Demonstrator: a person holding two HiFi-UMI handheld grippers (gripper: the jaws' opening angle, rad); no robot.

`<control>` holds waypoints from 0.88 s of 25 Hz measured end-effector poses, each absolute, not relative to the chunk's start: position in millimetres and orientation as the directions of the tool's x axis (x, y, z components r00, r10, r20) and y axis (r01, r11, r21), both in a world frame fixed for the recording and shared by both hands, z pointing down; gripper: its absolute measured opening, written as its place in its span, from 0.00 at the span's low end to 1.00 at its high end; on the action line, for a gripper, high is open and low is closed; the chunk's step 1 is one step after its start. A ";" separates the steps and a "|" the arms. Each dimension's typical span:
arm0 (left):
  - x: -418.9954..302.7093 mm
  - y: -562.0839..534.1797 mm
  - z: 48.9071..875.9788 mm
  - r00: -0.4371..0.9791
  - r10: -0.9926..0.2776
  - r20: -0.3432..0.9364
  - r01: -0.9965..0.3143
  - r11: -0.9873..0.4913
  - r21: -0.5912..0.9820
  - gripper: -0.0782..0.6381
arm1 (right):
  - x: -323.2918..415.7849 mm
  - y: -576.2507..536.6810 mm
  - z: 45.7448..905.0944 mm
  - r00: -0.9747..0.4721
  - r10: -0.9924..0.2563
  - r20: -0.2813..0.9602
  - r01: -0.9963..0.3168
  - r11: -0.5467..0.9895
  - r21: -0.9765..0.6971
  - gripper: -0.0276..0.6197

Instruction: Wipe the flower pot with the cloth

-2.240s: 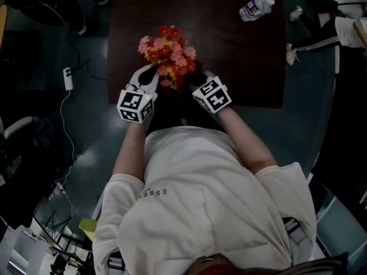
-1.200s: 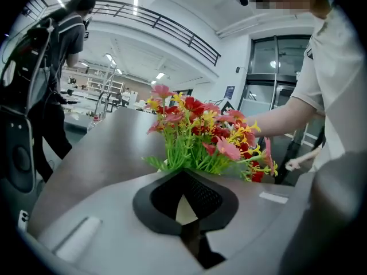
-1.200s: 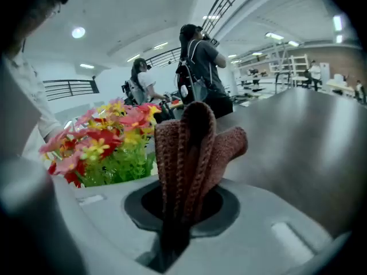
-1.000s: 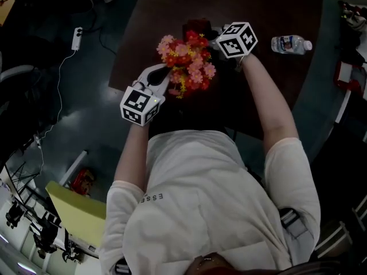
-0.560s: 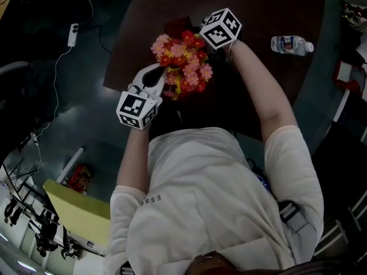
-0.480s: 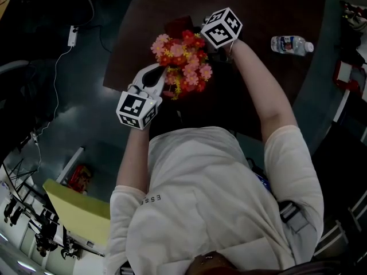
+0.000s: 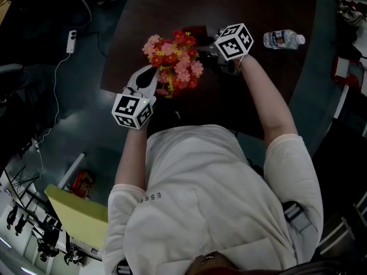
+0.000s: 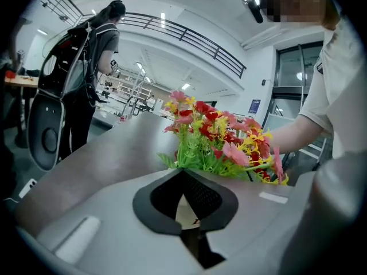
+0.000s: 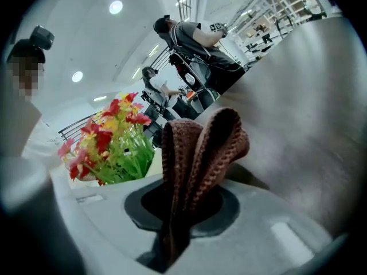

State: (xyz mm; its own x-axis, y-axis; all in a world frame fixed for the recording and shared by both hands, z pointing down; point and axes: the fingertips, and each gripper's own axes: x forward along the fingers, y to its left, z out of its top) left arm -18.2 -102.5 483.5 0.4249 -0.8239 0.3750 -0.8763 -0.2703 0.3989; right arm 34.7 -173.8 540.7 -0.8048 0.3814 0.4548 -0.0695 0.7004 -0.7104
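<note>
A bunch of red, pink and yellow artificial flowers (image 7: 172,62) stands in a cream flower pot (image 9: 146,164) near the front edge of the dark table (image 7: 172,4). The flowers hide the pot in the head view. My left gripper (image 7: 149,75) comes in from the near left, shut on the flower pot (image 8: 185,212), whose cream wall shows between the pads. On the far right of the flowers my right gripper (image 7: 212,46) is shut on a folded brown knitted cloth (image 9: 200,148). The cloth sticks up out of the jaws, just right of the flowers (image 9: 109,136), and I cannot tell whether it touches the pot.
A water bottle (image 7: 284,39) lies on the table to the right of my right hand. A power strip (image 7: 71,40) and its cable lie on the floor at the left. A person with a backpack (image 8: 86,67) stands beyond the table, beside a chair (image 8: 46,133).
My right gripper carried the cloth from the near side of the flowers round to their far right side. The left gripper stayed at the pot.
</note>
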 end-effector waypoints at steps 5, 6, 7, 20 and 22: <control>-21.0 -100.1 486.0 0.407 -0.825 0.392 -0.885 -0.249 0.394 0.13 | 65.0 -160.3 543.8 -0.790 0.240 0.564 -0.230 0.738 -0.635 0.11; -23.1 -98.0 485.8 0.398 -0.825 0.401 -0.889 -0.239 0.390 0.13 | 69.3 -158.7 542.3 -0.791 0.198 0.579 -0.266 0.741 -0.617 0.11; -25.1 -96.3 484.6 0.387 -0.826 0.410 -0.896 -0.231 0.380 0.13 | 74.5 -159.2 539.8 -0.792 0.146 0.592 -0.307 0.743 -0.595 0.11; -46.2 -108.4 458.7 0.395 -0.848 0.353 -0.914 -0.323 0.246 0.13 | 136.6 -135.1 523.3 -0.607 -0.526 0.596 -0.776 0.553 -0.303 0.11; -49.6 -108.4 464.0 0.437 -0.829 0.349 -0.895 -0.363 0.258 0.13 | 132.6 -123.6 527.5 -0.564 -0.561 0.606 -0.808 0.527 -0.263 0.11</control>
State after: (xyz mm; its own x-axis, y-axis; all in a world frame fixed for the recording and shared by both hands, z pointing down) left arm -49.6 -108.4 464.0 0.4366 -0.8292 0.3490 -0.8954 -0.3629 0.2580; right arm 132.6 -123.6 527.5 -0.5636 -0.5608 0.6065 -0.8079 0.5272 -0.2632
